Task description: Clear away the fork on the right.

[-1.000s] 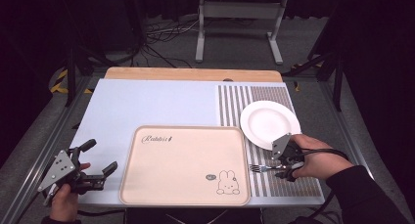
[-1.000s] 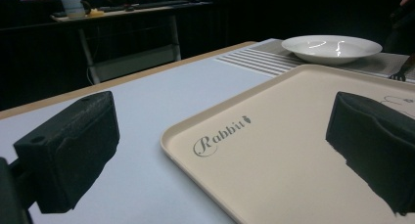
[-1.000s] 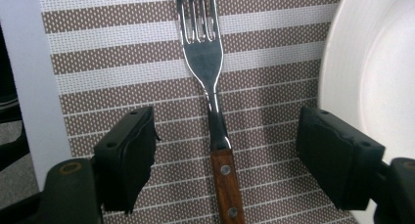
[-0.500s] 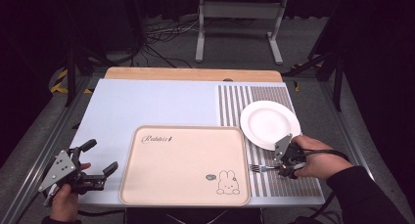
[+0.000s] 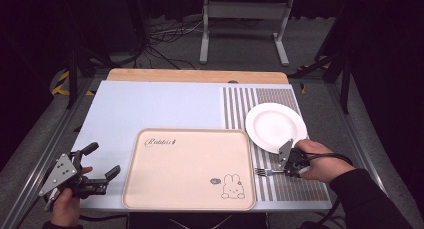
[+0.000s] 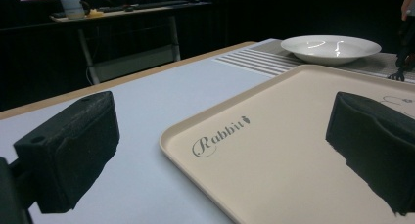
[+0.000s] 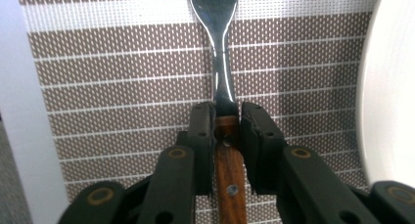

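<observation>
Wooden-handled fork clamped between just-closing right gripper jaws, left gripper jaws open.

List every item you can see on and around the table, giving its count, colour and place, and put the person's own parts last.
fork: one, steel with wooden handle, on the striped mat, handle between the right gripper's fingers
plate: one, white, on the mat's far part
striped mat: one, brown and white, table's right side
tray: one, beige with rabbit print, near centre
table: one, pale blue top
metal stand: one, grey, floor behind
left gripper: one, black, open, left of tray
right gripper: one, black, shut on fork
</observation>
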Demonstrator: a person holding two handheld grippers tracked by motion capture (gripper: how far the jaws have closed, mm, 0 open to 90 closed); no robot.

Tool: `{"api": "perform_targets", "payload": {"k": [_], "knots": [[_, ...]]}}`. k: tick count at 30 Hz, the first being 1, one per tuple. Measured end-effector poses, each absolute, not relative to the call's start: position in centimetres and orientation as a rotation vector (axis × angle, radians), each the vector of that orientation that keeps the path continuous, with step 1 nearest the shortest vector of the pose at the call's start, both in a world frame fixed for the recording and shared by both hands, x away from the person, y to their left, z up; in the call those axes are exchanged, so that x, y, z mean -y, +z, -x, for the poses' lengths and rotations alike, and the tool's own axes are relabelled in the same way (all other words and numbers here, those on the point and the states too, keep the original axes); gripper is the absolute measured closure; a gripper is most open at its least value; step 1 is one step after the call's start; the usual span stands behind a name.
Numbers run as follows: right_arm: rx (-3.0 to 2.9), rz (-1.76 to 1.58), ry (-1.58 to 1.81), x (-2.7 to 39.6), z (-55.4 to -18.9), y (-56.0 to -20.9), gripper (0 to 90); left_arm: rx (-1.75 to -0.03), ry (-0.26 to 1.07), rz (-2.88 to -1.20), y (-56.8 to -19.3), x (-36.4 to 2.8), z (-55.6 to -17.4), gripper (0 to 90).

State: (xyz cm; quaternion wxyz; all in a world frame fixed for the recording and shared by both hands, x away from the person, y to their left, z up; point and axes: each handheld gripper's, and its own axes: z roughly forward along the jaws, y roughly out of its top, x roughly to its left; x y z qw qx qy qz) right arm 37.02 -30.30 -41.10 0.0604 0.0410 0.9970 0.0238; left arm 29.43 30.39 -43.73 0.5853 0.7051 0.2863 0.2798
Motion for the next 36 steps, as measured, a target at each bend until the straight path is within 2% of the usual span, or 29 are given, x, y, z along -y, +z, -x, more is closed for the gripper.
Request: {"api": "perform_targets", "payload": {"k": [19,36], "knots": [[-3.012,-0.032,0.086,30.3,-37.1,-41.0,78.4,-0.668,0.653,-1.642,-43.7,-30.4,-29.4,0.0],[-2.941,-0.092,0.235,29.8,-36.8,-36.7,78.4,-0.673,0.654,-1.634,-43.7,-30.5,-29.4,0.0]]}}
